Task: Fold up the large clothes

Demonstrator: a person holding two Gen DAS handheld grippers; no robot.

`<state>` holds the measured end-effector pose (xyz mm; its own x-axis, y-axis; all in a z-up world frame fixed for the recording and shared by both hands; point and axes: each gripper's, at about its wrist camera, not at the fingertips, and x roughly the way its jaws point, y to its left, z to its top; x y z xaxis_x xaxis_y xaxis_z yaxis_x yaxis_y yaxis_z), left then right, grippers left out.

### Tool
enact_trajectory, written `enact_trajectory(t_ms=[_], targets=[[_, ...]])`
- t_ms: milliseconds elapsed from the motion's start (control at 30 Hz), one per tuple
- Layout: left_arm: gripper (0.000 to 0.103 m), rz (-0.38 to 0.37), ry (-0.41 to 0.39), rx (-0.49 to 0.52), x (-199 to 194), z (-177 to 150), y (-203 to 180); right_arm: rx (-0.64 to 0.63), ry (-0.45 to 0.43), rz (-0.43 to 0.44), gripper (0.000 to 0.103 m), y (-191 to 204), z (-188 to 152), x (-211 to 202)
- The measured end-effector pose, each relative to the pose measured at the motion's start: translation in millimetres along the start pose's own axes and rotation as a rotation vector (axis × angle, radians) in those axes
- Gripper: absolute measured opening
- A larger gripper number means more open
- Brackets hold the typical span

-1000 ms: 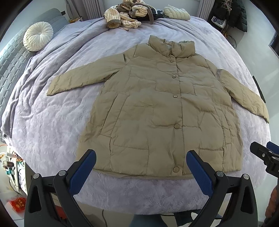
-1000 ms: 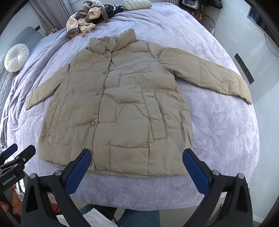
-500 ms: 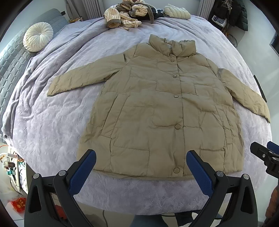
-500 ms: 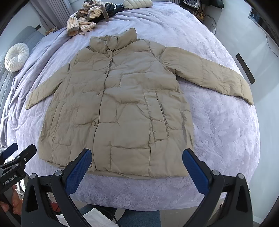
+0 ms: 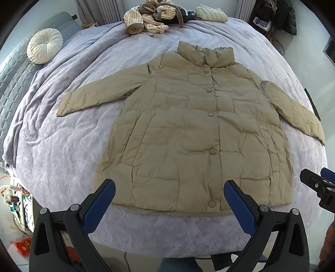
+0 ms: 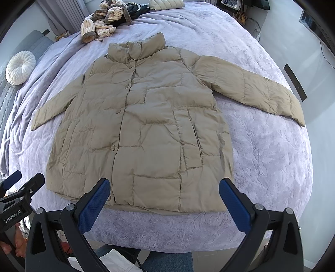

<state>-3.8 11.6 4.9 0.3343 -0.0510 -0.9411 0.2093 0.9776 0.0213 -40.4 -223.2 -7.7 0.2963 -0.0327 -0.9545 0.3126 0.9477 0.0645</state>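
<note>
The padded jacket [image 5: 194, 134] is spread flat on the bed [image 5: 62, 146], ahead of both tongs. The left gripper [image 5: 169, 200] and right gripper [image 6: 164, 197] are held wide open and empty. Slippery padding may be pinched unevenly, causing crooked folds.

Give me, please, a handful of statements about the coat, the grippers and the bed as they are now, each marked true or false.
1. The coat lies flat, front up, both sleeves spread out. True.
2. The left gripper is shut on the hem. False: its jaws are wide open, holding nothing.
3. The right gripper is open. True.
4. The coat is unbuttoned and lying open. False: its front is closed.
5. A pile of clothes sits beyond the collar. True.
6. The round cushion rests on the coat. False: it lies apart, at the bed's far left.
</note>
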Motion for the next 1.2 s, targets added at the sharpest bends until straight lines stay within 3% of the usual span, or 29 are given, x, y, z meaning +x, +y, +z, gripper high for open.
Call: enact_trajectory(t_ms=[1200], targets=[[0.103,0.007,0.001,0.006,-0.8,-0.5,-4.4,0.001,0.003,0.002,0.103,0.8,0.2,0.2]])
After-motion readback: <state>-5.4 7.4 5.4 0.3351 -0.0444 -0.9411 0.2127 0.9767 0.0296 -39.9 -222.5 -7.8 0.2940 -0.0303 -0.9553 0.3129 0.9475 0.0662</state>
